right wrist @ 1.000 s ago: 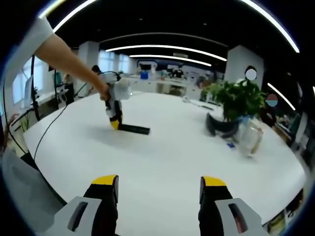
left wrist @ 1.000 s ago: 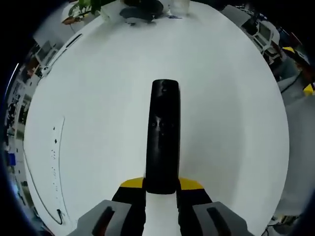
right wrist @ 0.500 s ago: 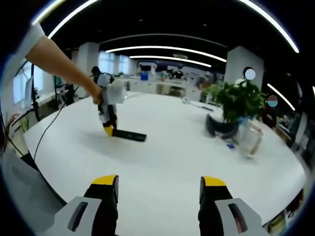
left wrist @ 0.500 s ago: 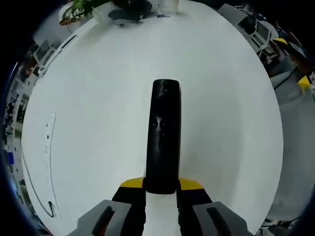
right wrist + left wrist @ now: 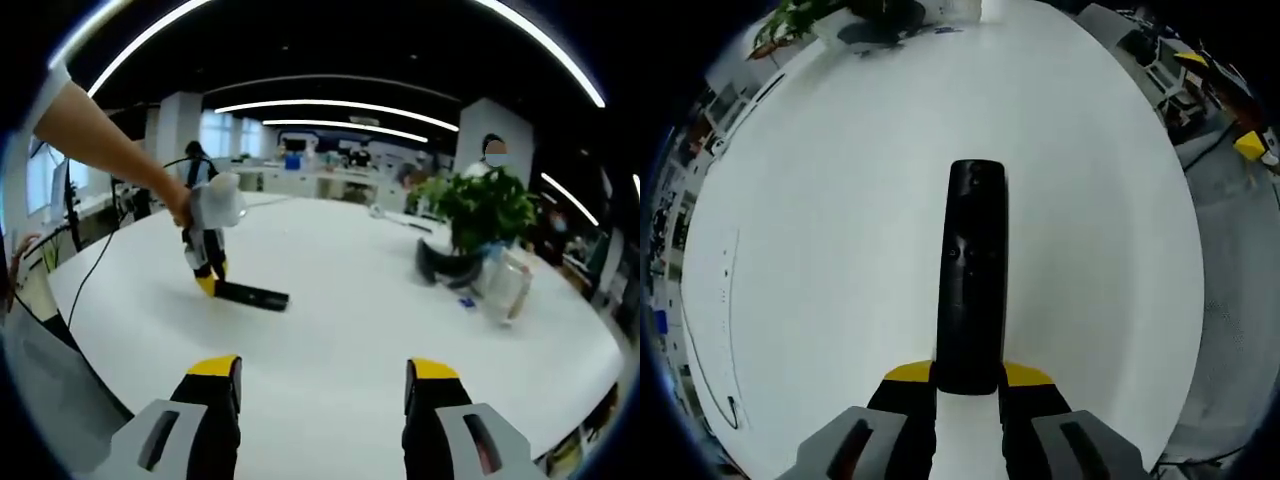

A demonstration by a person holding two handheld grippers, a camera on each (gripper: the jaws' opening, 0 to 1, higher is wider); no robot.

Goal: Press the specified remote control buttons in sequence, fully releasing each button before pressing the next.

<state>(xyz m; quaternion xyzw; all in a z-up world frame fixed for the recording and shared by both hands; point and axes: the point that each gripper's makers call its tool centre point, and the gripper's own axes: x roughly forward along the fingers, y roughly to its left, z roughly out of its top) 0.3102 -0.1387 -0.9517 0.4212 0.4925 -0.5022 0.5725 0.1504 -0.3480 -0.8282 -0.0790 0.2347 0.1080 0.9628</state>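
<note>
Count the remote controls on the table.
1. The black remote control lies on the white table, its near end between the left hand-held gripper jaws; the right gripper view shows it too.

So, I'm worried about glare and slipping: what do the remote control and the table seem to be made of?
Remote control: black, probably plastic, semi-gloss with faint sheen along its face. Table: smooth white top, likely laminate or painted board, evenly bright without sharp reflections, so seemingly matte to satin.
</note>
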